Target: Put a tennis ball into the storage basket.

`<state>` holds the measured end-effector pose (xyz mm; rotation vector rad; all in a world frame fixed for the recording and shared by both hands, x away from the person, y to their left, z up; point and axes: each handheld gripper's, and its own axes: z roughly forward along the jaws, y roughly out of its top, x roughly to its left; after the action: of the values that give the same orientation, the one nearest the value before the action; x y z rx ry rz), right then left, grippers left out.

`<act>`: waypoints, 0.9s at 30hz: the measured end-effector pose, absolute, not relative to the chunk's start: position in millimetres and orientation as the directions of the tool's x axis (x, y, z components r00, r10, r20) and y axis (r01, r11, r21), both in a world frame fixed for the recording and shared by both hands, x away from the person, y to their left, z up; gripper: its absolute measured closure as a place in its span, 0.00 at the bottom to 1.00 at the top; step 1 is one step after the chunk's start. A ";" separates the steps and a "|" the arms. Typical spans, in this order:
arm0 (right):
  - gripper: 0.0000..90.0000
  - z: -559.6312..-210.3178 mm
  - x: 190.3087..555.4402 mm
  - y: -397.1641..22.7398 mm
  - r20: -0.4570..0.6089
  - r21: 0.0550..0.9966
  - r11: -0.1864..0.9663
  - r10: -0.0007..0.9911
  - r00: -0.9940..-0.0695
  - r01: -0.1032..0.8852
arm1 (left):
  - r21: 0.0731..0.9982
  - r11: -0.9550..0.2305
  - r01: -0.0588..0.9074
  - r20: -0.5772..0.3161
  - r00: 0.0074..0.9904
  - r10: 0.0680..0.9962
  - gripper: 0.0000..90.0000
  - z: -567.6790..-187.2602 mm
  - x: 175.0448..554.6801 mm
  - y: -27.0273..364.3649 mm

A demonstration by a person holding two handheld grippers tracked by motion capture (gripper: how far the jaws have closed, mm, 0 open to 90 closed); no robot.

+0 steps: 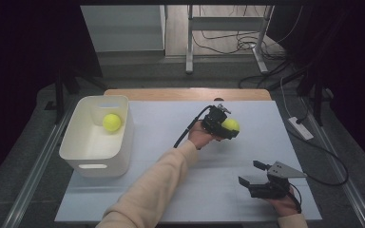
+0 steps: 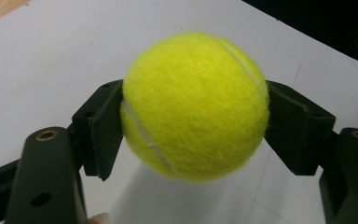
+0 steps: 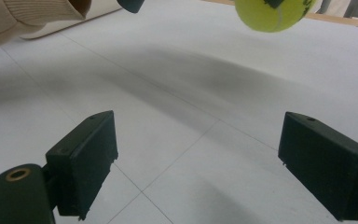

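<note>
Dim room — grey floor (image 1: 138, 71), tangled cables (image 1: 228, 42), desk legs (image 1: 189, 42).

sleeve (image 1: 147, 190) – cream ribbed knit | claws (image 1: 249, 173) – black, brass screws

Fuzzy felt tennis ball (image 2: 196, 105)

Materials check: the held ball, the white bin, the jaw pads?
Held ball: yellow felt over what is likely rubber; fuzzy nap and a white curved seam show. White bin: looks like moulded plastic, smooth matte walls, rounded corners, cut-out handle slot. Jaw pads: black, matte, probably rubber or foam facing on rigid plastic; exact material unclear.
</note>
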<state>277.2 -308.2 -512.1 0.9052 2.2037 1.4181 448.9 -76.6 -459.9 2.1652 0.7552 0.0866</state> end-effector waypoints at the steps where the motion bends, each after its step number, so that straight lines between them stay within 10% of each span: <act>1: 0.13 -512.0 277.2 -307.8 0.034 0.903 0.291 0.687 -0.726 0.317 | 0.728 -0.481 0.488 -0.187 0.817 0.545 0.30 -459.3 447.8 -75.4; 27: 0.13 -511.6 277.8 -305.1 0.021 0.902 0.298 0.691 -0.723 0.311 | 0.744 -0.473 0.473 -0.152 0.808 0.569 0.30 -447.2 431.4 -44.1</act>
<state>277.8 -305.1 -511.6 0.8990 2.1998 1.4015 431.4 -44.1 -447.2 2.1521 0.7643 0.1460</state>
